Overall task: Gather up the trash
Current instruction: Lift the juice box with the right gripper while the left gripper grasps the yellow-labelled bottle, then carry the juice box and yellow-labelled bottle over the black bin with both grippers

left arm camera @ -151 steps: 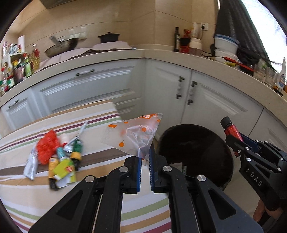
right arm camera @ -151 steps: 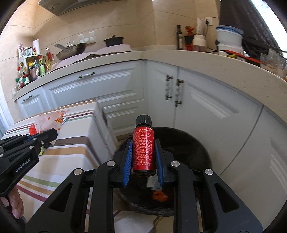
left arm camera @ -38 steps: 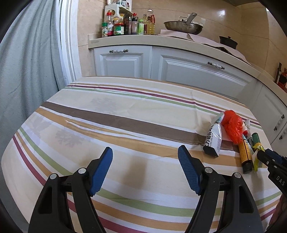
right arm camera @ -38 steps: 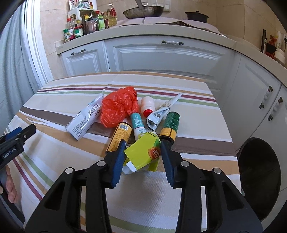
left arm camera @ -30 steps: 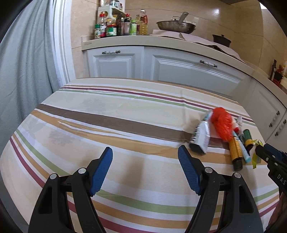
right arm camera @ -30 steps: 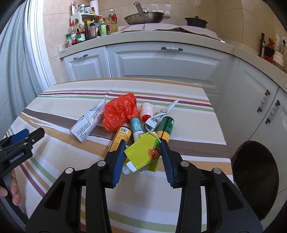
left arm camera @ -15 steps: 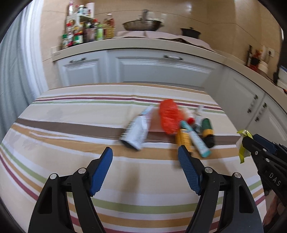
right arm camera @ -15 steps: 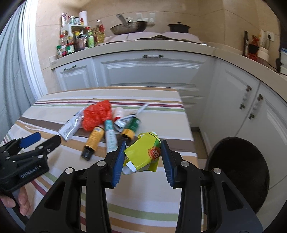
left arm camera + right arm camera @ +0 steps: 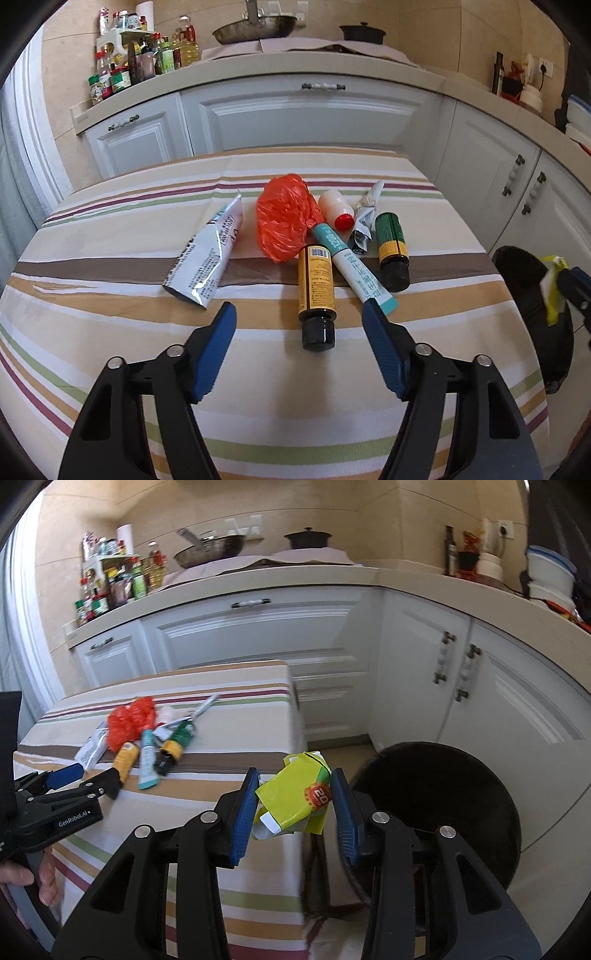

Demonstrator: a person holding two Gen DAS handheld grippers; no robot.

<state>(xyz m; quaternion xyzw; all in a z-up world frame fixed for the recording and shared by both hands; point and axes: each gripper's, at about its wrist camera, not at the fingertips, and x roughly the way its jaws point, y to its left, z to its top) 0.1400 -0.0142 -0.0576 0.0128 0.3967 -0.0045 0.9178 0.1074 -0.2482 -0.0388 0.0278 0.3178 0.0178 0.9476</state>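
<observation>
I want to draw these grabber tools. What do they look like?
Both match. The left tool and the right tool have black plastic arms with cut-out holes and round silver screws, and each finger ends in a ridged blue pad. White letters on the left tool's side read GenRobot.AI.

1. A wok and a black pot sit on the kitchen counter.
2. Condiment bottles crowd its left end.
3. White cabinets stand beneath.
</observation>
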